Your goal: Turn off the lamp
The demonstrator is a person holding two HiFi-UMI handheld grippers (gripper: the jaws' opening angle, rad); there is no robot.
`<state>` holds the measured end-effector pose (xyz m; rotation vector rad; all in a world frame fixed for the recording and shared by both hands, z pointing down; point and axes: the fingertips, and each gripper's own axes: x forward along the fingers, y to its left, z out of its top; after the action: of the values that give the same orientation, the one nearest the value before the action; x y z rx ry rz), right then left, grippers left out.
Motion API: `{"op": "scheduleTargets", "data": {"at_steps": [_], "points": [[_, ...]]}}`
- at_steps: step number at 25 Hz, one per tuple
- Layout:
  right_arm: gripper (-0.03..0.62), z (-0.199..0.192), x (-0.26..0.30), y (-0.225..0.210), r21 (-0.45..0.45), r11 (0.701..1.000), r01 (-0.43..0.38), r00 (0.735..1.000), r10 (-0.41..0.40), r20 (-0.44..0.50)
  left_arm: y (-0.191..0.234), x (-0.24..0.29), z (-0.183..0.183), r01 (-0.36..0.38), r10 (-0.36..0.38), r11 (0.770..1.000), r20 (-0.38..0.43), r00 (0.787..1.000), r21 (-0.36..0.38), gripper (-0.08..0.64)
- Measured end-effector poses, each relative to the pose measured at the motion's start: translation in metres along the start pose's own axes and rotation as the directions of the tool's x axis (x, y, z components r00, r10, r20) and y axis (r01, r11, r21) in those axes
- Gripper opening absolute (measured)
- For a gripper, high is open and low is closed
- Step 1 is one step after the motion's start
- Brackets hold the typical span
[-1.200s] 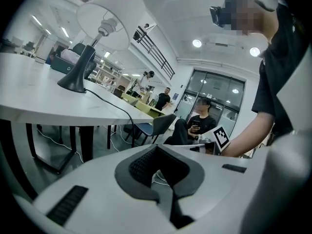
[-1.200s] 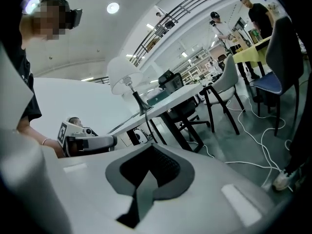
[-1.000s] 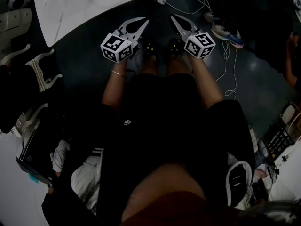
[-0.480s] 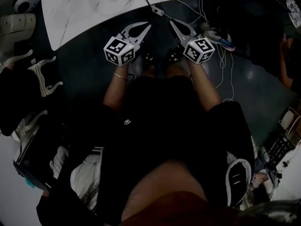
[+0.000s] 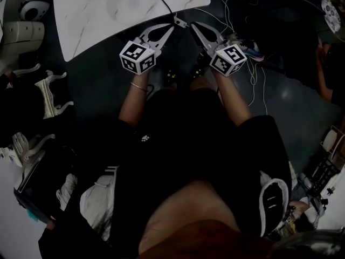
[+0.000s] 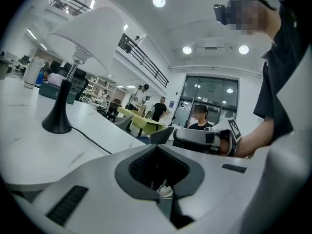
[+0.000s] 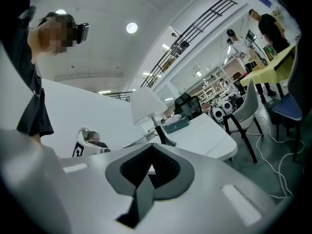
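The lamp stands on a white marble table (image 5: 86,20): white shade (image 6: 90,33), black base (image 6: 57,123), and a black cord (image 5: 161,4) that runs to a small white inline switch (image 5: 180,21) at the table's near edge. In the right gripper view the shade (image 7: 146,106) and base (image 7: 165,141) sit further off. My left gripper (image 5: 171,27) is shut and empty, its tip just left of the switch. My right gripper (image 5: 193,25) is also shut and empty, just right of the switch. Neither touches the lamp. Each gripper's own view shows its jaws meeting (image 6: 157,149) (image 7: 152,145).
White cables (image 5: 259,80) and a shoe (image 5: 253,48) lie on the dark floor at right. White chair frames (image 5: 51,88) stand at left. A teal box (image 7: 178,123) sits on the table behind the lamp, and a chair (image 7: 243,111) beside it. People stand far off.
Both grippers have risen and come up to the table's near edge beside the cord switch. The lamp's base and cord have come into the head view at the top.
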<state>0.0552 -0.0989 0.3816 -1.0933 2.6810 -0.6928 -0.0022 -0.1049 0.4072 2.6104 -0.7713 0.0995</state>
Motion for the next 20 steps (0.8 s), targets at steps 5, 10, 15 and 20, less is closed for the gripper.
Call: {"op": "scheduleTargets", "data": {"at_steps": [5, 10, 15, 20], "points": [[0.000, 0.020, 0.002, 0.015, -0.036, 0.999, -0.012, 1.000, 0.013, 0.022, -0.007, -0.001, 0.015, 0.015, -0.015, 1.000, 0.014, 1.000, 0.026, 0.006], [0.000, 0.033, 0.005, 0.023, -0.062, 0.998, -0.019, 0.999, 0.022, 0.038, -0.015, -0.001, 0.026, 0.034, -0.035, 0.998, 0.020, 0.999, 0.055, 0.006], [0.000, 0.041, 0.008, 0.036, -0.113, 0.993, -0.034, 0.999, 0.038, 0.031, -0.019, -0.004, 0.035, 0.038, -0.040, 0.995, 0.019, 0.999, 0.087, 0.006], [0.000, 0.043, 0.008, 0.050, -0.167, 0.985, -0.049, 0.999, 0.052, 0.015, -0.021, -0.008, 0.043, 0.049, -0.053, 0.992, 0.030, 0.998, 0.116, 0.006]]}}
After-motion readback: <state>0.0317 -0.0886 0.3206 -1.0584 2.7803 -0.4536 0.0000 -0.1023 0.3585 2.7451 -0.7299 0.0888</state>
